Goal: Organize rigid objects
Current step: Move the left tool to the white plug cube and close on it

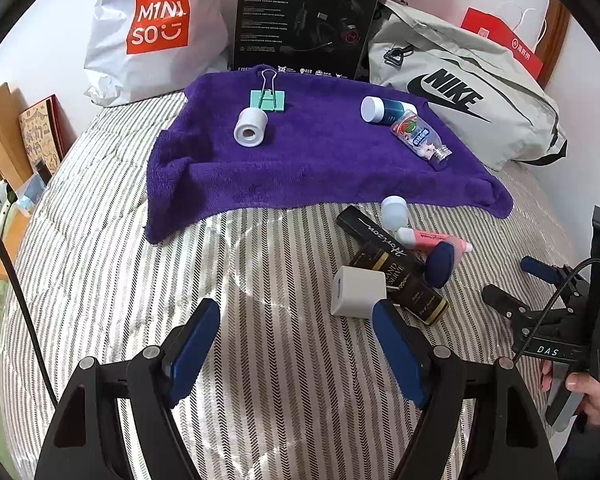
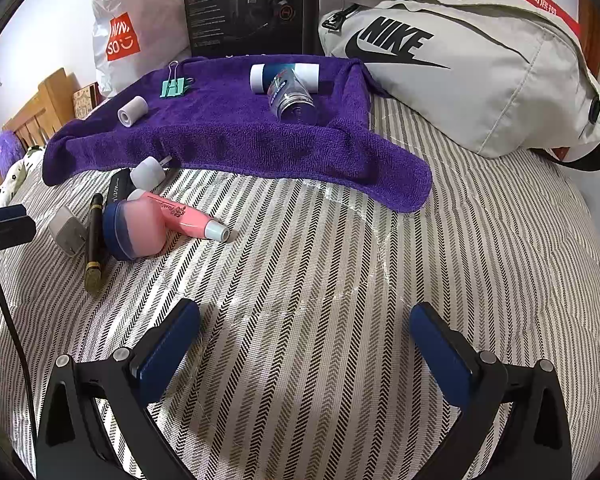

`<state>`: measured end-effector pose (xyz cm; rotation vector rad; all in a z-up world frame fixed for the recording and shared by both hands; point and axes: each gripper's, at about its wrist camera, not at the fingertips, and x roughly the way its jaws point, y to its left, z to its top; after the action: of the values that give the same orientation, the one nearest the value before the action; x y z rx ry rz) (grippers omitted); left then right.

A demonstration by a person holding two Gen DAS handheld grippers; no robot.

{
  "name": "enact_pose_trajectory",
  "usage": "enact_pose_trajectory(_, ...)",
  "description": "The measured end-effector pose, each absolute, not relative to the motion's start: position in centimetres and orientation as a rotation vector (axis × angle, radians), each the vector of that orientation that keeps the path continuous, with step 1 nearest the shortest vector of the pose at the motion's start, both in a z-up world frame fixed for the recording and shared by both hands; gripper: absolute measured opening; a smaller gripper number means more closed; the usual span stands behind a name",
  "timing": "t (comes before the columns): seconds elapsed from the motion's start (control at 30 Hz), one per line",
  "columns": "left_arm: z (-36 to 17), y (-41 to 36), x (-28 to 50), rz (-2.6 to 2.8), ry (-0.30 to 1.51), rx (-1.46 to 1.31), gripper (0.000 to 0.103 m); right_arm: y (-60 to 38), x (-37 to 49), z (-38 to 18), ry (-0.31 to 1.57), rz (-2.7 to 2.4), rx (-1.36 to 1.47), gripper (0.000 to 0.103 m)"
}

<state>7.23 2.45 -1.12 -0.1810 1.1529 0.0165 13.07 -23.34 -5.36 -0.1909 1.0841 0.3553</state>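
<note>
A purple towel lies on the striped bed and shows in the right wrist view too. On it are a green binder clip, a white roll, a blue-and-white bottle and a clear bottle. In front of the towel lies a pile: a white charger cube, black tubes, a pink tube, a blue-capped pink jar and a small white cap. My left gripper is open and empty, just left of the cube. My right gripper is open and empty over bare bedding.
A white MINISO bag, a black headset box, a grey Nike bag and a red bag stand behind the towel. Wooden furniture is at the left. The right gripper's body shows at the right of the left wrist view.
</note>
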Motion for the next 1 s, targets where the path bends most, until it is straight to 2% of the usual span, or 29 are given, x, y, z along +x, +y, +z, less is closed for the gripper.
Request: enact_pose_trajectory(1.0, -1.8, 0.7, 7.2, -0.062, 1.121, -0.204, 0.078, -23.2, 13.0, -5.3, 1.084, 0.355, -0.182, 0.103)
